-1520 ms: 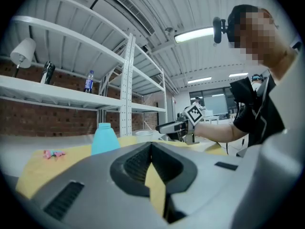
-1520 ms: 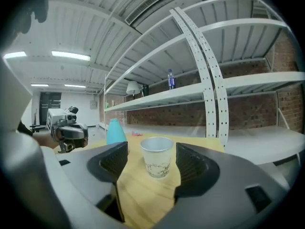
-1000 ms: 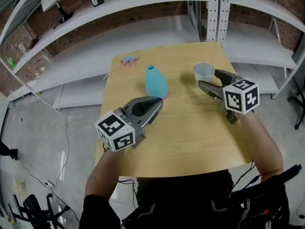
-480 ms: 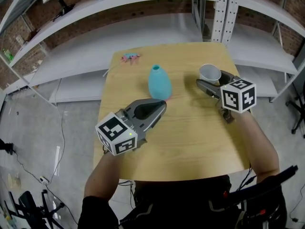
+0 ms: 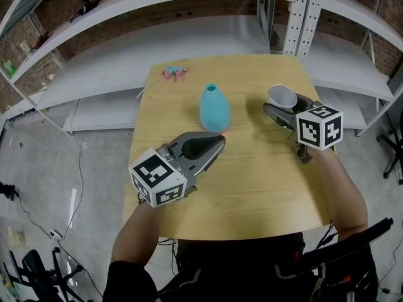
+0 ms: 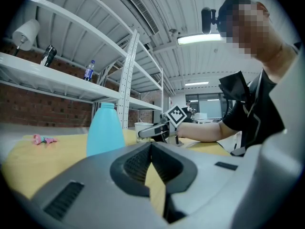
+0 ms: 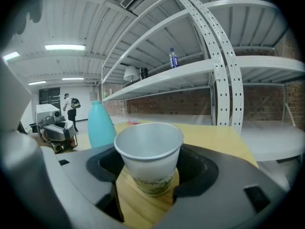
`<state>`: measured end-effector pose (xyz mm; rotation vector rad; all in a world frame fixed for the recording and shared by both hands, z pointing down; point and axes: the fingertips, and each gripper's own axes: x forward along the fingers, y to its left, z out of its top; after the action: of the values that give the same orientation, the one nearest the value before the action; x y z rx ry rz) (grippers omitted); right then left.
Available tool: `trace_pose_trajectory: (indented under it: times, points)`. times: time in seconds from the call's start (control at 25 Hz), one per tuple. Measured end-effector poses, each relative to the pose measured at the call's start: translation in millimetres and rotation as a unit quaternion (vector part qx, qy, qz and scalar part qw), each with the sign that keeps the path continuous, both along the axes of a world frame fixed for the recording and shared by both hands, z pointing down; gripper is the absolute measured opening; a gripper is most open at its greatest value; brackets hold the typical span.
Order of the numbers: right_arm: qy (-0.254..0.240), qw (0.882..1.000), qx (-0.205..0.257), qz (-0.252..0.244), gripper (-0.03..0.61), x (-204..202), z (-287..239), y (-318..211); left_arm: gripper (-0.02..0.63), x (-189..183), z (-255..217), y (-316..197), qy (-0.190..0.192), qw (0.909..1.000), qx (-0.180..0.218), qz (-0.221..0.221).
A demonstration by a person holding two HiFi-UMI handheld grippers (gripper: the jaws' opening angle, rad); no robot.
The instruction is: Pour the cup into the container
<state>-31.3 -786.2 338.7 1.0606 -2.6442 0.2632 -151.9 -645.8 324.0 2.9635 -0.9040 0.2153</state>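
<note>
**Over the table [image 5: 252, 187], the right tool [image 5: 284, 106] clamps the cup [image 5: 282, 96]**

Nearest the person, the left forearm reaches forward from the near edge. The left tool [image 5: 217, 142] points toward the far right, its jaws together with nothing between them. Further out on the right side, the right forearm stretches ahead. The right tool's jaws press on both sides of the white paper cup, whose open mouth shows. Left of the cup and well apart from it, the blue container [image 5: 215, 109] stands upright on the table. Beyond it, a small pink thing [image 5: 174, 73] lies by the far edge.
</note>
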Motion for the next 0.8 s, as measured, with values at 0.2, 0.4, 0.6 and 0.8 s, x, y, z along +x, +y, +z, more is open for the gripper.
trace_pose_trajectory:
  times: [0.2, 0.4, 0.6, 0.8]
  points:
    - [0.023, 0.999, 0.02, -0.019, 0.321, -13.3, -19.3, 7.4, 0.002, 0.8, 0.3, 0.0, 0.001, 1.0, 0.0, 0.0]
    - [0.085, 0.993, 0.068, -0.051, 0.321, -35.7, -48.2, 19.7, 0.002, 3.0, 0.6, 2.4, 0.001, 1.0, -0.001, 0.001]
    - [0.132, 0.982, 0.106, -0.079, 0.321, -61.6, -70.0, 28.1, 0.002, 5.0, 1.3, 6.1, 0.001, 1.0, -0.002, 0.005]
    - [0.179, 0.971, 0.121, -0.1, 0.321, -83.1, -77.1, 30.7, 0.002, 5.9, 1.5, 10.7, 0.0, 0.9999, -0.002, 0.011]
